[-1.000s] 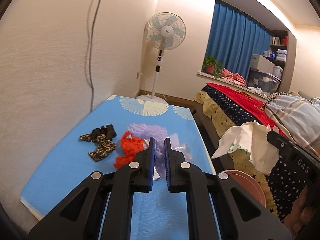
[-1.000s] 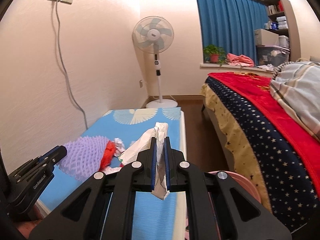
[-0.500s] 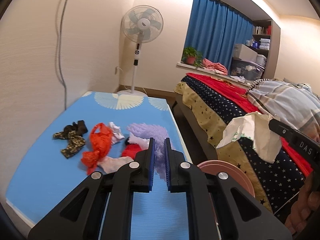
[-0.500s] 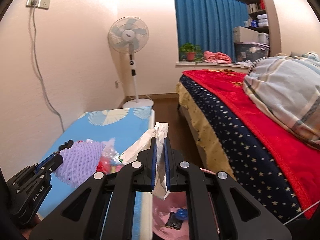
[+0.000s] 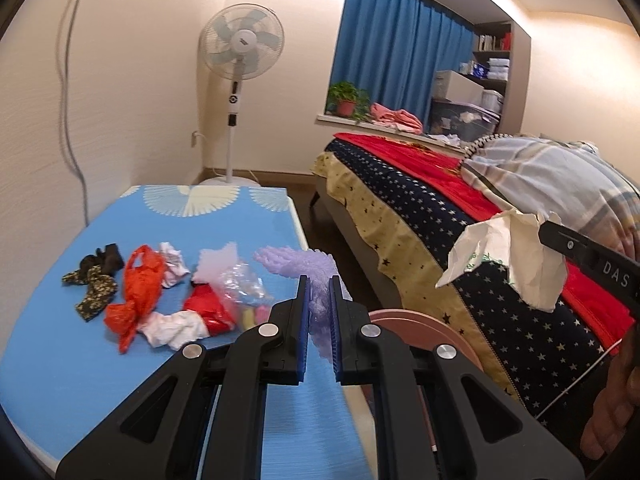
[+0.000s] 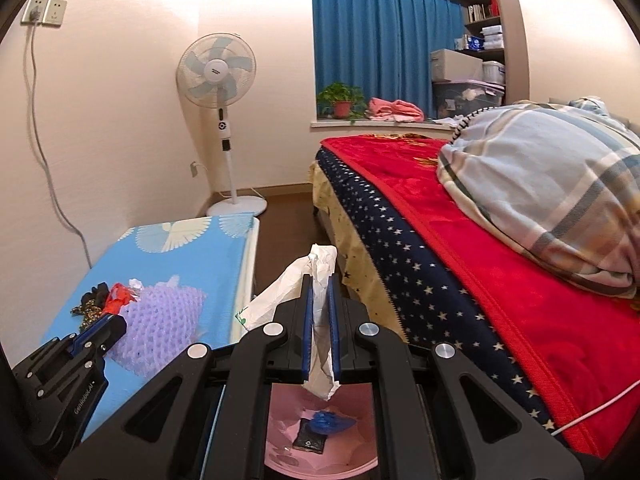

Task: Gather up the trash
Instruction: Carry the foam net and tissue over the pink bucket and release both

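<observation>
My left gripper is shut on a purple foam net and holds it above the right edge of the blue table; the net also shows in the right wrist view. My right gripper is shut on a crumpled white plastic bag and holds it above the pink bin, which has a blue scrap and a dark packet inside. The bag also shows in the left wrist view, above the bin rim. Red bag, white tissues, clear wrap and dark cloth lie on the table.
A bed with a starred and red blanket stands to the right, with a narrow floor gap beside the table. A standing fan is at the far wall. A wall cable hangs on the left.
Both grippers have swung to the right with their loads. The right gripper with the white bag is now over the pink bin, whose inside shows more fully.
</observation>
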